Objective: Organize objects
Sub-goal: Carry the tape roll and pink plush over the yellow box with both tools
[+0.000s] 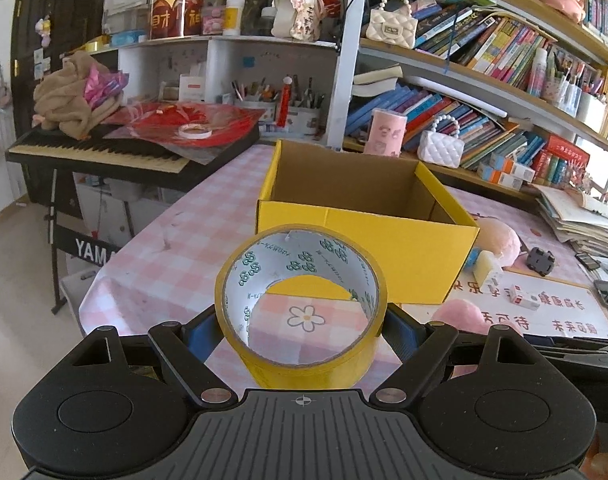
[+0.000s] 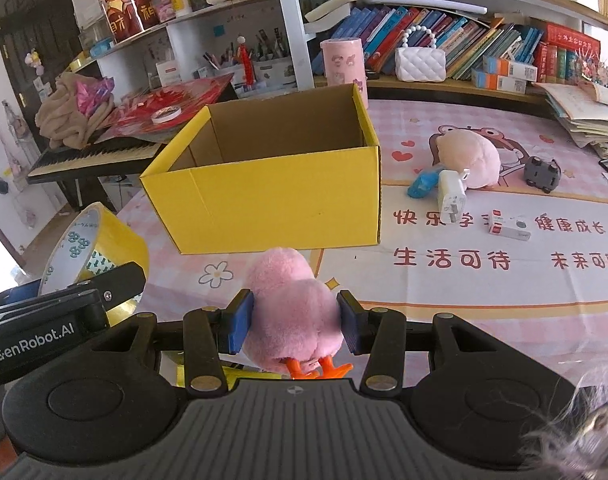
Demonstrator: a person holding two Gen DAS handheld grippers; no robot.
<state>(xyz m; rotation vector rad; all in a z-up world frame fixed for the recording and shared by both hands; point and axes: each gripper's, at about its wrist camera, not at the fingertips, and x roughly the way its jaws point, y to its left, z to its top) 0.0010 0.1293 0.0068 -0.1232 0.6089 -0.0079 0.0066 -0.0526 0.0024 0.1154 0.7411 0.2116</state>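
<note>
Right wrist view showed the right hand-held gripper [image 2: 296,322] clamping a pink plush chick [image 2: 290,308], left hand-held gripper [image 1: 302,328] clamping yellow tape roll [image 1: 300,300]; both probably needed lifting over the yellow cardboard box [image 2: 272,196].

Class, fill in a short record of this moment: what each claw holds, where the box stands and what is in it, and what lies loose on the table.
left claw: shut on yellow tape roll
right claw: shut on pink plush chick
yellow box: open, upright on table; visible interior bare
loose on table: pink plush, white charger, blue toy, grey toy car

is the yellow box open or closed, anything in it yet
Open-topped; the yellow box shows bare brown inner walls, nothing visible inside, though its floor is hidden.
</note>
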